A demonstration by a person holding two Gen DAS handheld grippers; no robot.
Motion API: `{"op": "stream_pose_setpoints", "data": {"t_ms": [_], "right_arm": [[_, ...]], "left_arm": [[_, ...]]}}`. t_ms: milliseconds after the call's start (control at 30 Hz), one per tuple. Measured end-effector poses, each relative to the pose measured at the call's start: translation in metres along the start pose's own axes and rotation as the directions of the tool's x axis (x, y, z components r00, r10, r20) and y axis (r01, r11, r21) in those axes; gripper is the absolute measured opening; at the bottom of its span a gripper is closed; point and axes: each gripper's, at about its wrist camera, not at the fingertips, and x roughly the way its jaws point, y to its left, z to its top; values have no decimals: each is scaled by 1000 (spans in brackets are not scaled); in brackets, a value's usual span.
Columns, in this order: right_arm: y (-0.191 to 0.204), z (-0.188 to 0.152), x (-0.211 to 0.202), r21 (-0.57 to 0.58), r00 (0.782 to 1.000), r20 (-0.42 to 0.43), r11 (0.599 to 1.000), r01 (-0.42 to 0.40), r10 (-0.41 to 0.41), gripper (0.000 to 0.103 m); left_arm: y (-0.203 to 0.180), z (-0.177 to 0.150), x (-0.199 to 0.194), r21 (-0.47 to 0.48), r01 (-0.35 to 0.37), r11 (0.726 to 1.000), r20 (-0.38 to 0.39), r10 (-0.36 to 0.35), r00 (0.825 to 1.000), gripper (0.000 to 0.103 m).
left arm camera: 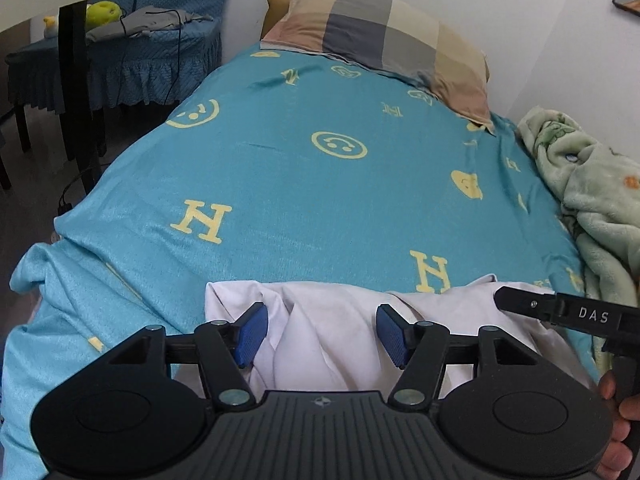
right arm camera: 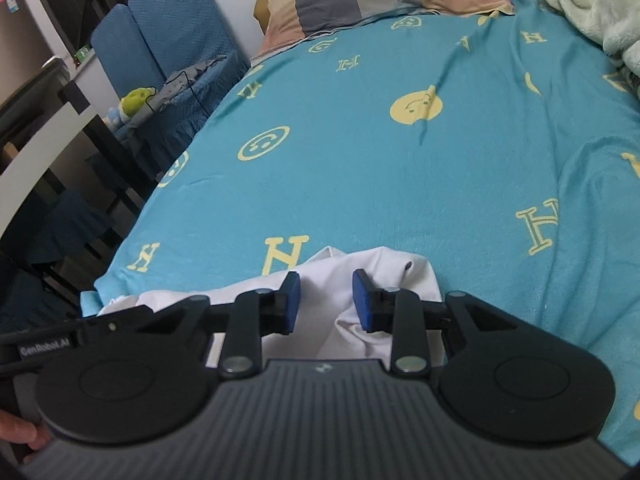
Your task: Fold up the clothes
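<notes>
A crumpled white garment (left arm camera: 332, 332) lies at the near edge of a bed covered by a turquoise sheet (left arm camera: 320, 184) with yellow letters and smiley faces. My left gripper (left arm camera: 322, 330) is open just above the garment, its blue pads (left arm camera: 254, 332) spread over the folds. In the right wrist view the same white garment (right arm camera: 384, 268) lies under my right gripper (right arm camera: 326, 300), which is open with its blue pads (right arm camera: 362, 300) either side of a fold. The right gripper's arm (left arm camera: 560, 308) shows at the right of the left wrist view.
A checked pillow (left arm camera: 380, 36) lies at the head of the bed by the white wall. A pale green fleece blanket (left arm camera: 592, 184) is bunched along the right side. Left of the bed stands a blue-covered chair (left arm camera: 132, 52) with grey cloth and a green toy, beside dark furniture.
</notes>
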Motion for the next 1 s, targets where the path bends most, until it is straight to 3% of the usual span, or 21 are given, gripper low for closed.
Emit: {"op": "stream_pose_setpoints", "data": {"t_ms": [367, 600, 733, 867, 1000], "right_arm": [[16, -10, -53, -43, 999, 35, 999, -16, 17, 32], [23, -26, -47, -73, 999, -43, 997, -4, 1, 32], [19, -35, -26, -57, 996, -84, 998, -1, -4, 31], [18, -33, -28, -38, 997, -79, 999, -4, 1, 32], [11, -28, -42, 34, 998, -56, 999, -19, 21, 32]], "left_arm": [[-26, -14, -48, 79, 8, 997, 61, -13, 998, 63], [-37, -28, -46, 148, -5, 989, 20, 2, 1000, 63], [-31, -34, -25, 113, 23, 993, -22, -21, 1000, 64], [-27, -35, -35, 67, 45, 997, -23, -44, 999, 64], [-12, -44, -71, -91, 126, 988, -8, -128, 992, 68]]}}
